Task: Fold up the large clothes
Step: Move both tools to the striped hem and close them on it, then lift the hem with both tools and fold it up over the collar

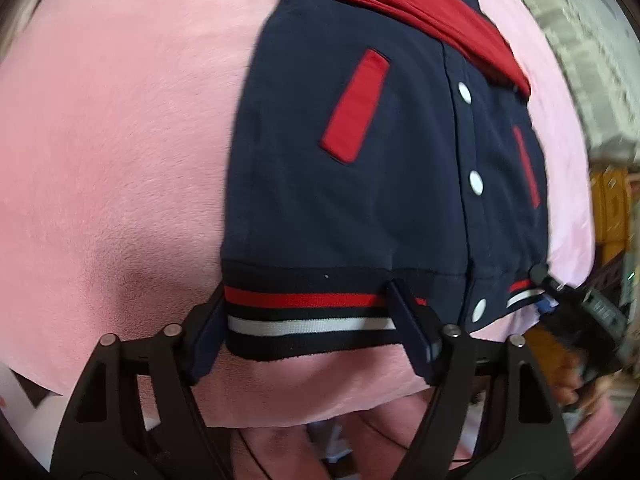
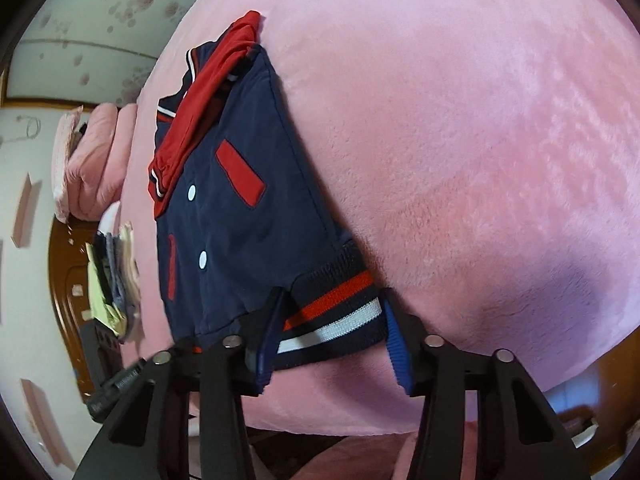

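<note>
Navy jacket (image 1: 360,160) with red sleeves already laid over its chest sits flat on the pink blanket (image 1: 120,140); from the left wrist view, the left gripper (image 1: 316,320) straddles the striped hem (image 1: 304,312) with fingers spread, not pinching yet, probably lined up to lift that edge for the next fold; no readable writing here.

Right wrist view: right gripper (image 2: 332,328) is spread around the hem's other corner; the label on the other gripper's body is too blurry to read.

A pink plush blanket (image 2: 480,120) covers my bed; beyond it I see folded pink bedding (image 2: 96,160), a brown wooden headboard (image 2: 64,256) and a spotted wall (image 2: 100,20).
</note>
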`<state>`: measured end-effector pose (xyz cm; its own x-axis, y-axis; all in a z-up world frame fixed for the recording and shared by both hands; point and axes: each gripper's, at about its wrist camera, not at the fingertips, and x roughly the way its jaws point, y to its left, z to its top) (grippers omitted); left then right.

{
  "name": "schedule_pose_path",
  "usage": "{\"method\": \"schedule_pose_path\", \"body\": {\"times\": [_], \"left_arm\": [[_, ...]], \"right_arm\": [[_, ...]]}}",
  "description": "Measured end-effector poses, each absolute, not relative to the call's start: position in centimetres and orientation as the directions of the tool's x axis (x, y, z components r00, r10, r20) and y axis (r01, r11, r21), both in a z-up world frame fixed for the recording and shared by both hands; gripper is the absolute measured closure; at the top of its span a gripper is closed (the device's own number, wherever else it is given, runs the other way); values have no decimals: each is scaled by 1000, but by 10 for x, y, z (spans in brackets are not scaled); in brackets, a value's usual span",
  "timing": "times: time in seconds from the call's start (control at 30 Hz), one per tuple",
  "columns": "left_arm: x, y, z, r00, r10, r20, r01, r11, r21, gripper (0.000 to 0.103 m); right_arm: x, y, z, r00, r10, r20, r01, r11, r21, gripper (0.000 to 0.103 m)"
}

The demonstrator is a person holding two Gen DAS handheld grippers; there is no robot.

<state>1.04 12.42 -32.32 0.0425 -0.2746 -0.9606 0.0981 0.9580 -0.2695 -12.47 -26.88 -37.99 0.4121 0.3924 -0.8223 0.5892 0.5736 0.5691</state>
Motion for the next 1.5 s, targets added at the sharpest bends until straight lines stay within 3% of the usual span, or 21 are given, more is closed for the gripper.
{"method": "schedule_pose_path", "body": {"times": [0.13, 0.4, 0.53, 0.63, 0.93, 1.13, 1.3, 1.5], "left_arm": [[7, 112, -320, 72, -247, -966, 122, 964, -237, 51], [7, 99, -317, 90, -216, -972, 104, 973, -206, 65], [8, 93, -312, 105, -258, -960, 119, 962, -245, 84], [8, 91, -302, 124, -297, -947, 114, 952, -283, 92], [33, 98, -233, 275, -493, -825, 31, 862, -505, 93], [75, 124, -197, 395, -539, -744, -59, 793, -606, 93], [122, 127, -195, 464, -481, -744, -137, 791, -596, 93], [177, 105, -196, 488, -388, -782, -196, 824, -531, 93]], "right_arm": [[-124, -261, -384, 429, 444, -787, 600, 510, 616, 73], [-114, -239, -376, 447, 446, -776, 594, 501, 630, 80], [-115, -241, -369, 494, 478, -726, 591, 428, 684, 88], [-114, -242, -362, 529, 498, -687, 587, 370, 721, 89], [-80, -248, -319, 658, 559, -504, 472, 216, 855, 90], [-35, -271, -286, 726, 556, -405, 394, 147, 908, 90], [7, -302, -264, 742, 535, -404, 366, 182, 913, 90], [71, -333, -254, 681, 534, -501, 394, 309, 865, 90]]}}
